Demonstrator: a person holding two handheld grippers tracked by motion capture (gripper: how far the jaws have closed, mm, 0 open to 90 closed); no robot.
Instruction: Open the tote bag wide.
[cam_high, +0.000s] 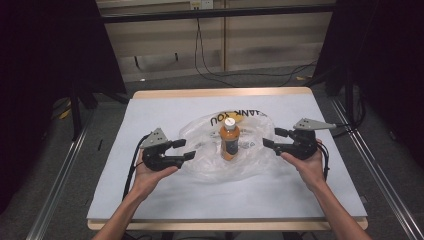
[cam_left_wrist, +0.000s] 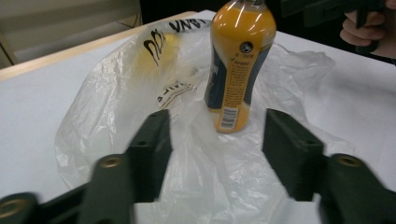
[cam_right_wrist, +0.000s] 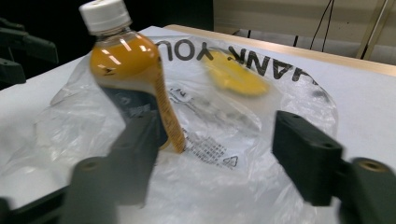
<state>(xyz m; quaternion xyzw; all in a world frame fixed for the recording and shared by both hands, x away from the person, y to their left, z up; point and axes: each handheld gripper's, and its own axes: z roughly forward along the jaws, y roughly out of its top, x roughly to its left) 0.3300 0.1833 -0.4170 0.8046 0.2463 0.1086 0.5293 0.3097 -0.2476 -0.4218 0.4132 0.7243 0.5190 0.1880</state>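
Observation:
An orange drink bottle (cam_high: 229, 141) with a white cap stands upright on a clear plastic bag (cam_high: 210, 162) printed "THANK YOU", spread flat on the table. A yellow patch (cam_high: 239, 118) shows at the bag's far part. My left gripper (cam_high: 184, 149) is open at the bag's left edge, jaws pointing toward the bottle (cam_left_wrist: 236, 65) over the crinkled bag (cam_left_wrist: 116, 93). My right gripper (cam_high: 274, 138) is open at the bag's right edge, with the bottle (cam_right_wrist: 130, 74) ahead on its left, and the bag (cam_right_wrist: 233, 154) below.
The bag lies on a pale blue-grey mat (cam_high: 150, 195) covering a wooden table (cam_high: 220, 93). Metal rails (cam_high: 55, 185) run along both sides on the floor. Cables (cam_high: 210, 70) trail across the floor beyond the table's far edge.

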